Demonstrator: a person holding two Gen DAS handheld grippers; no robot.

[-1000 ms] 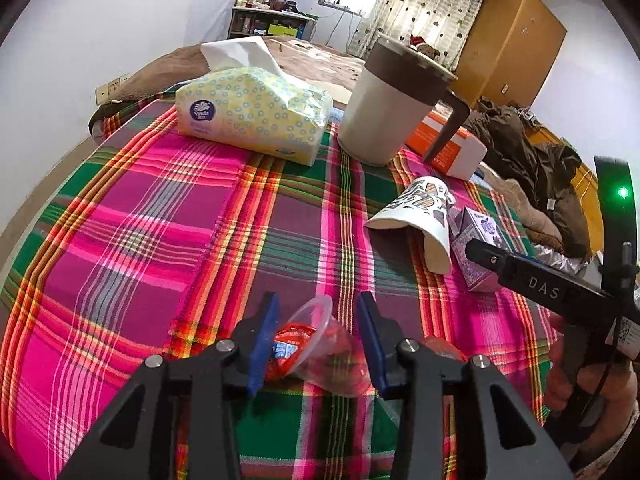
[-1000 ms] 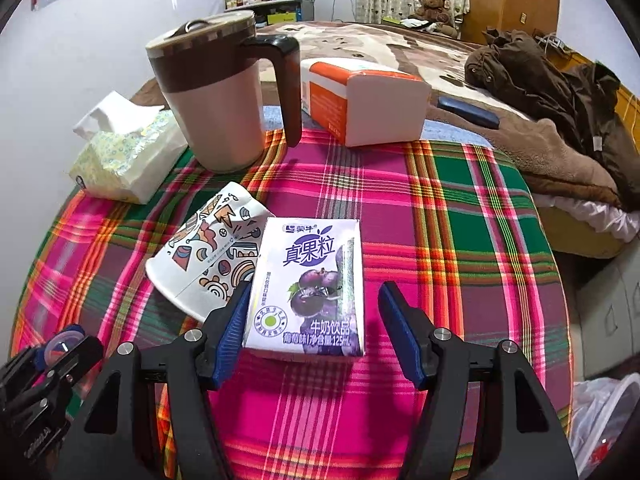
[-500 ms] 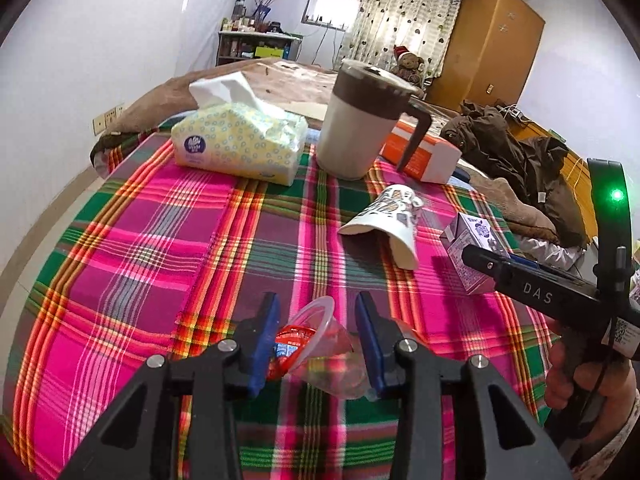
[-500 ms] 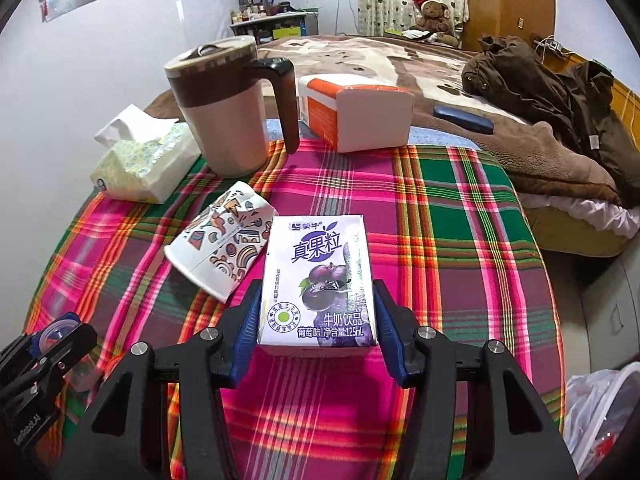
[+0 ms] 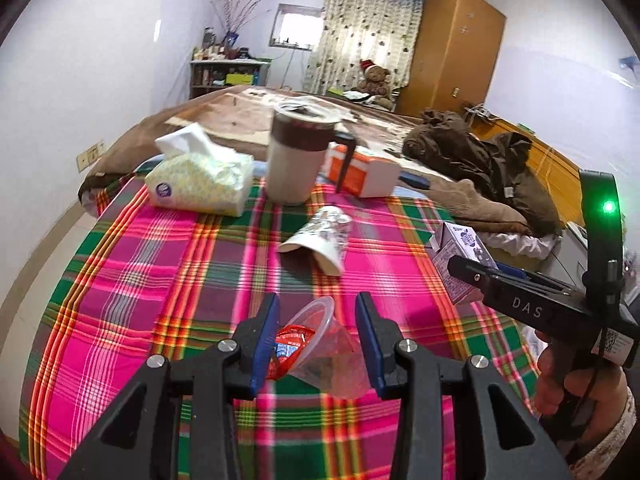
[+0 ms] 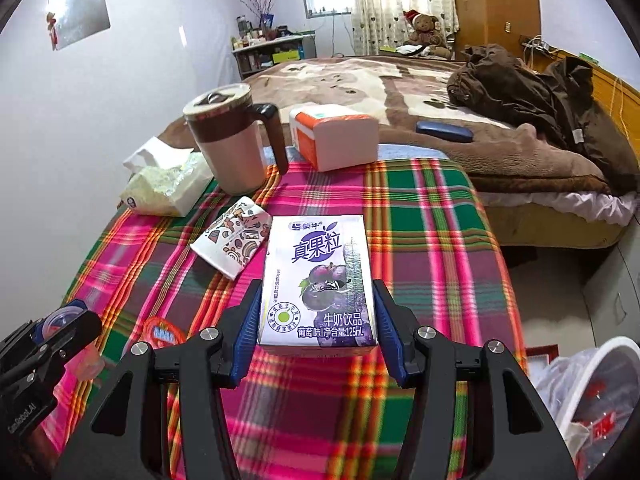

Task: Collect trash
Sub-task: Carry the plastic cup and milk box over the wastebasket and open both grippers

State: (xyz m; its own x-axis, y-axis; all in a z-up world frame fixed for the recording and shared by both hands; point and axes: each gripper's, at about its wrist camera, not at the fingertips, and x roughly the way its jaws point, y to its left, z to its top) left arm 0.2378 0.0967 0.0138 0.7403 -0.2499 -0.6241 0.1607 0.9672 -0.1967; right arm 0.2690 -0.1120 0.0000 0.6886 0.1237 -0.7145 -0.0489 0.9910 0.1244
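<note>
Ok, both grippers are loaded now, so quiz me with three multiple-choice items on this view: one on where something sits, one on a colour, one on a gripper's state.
1. Where does the crushed patterned paper cup lie?
A. on the plaid tablecloth, in front of the lidded beige mug
B. inside the white bin
C. on the bed

2. What colour is the small drink carton mostly?
A. orange
B. purple and white
C. green

3. What is the left gripper doing?
A. hanging open with nothing in it
B. shut on the clear plastic cup with a red label
C. shut on the tissue pack

Answers: 1 A, it lies on its side on the cloth near the mug. 2 B, purple fruit print on white. 3 B, its blue pads pinch the clear cup.
</note>
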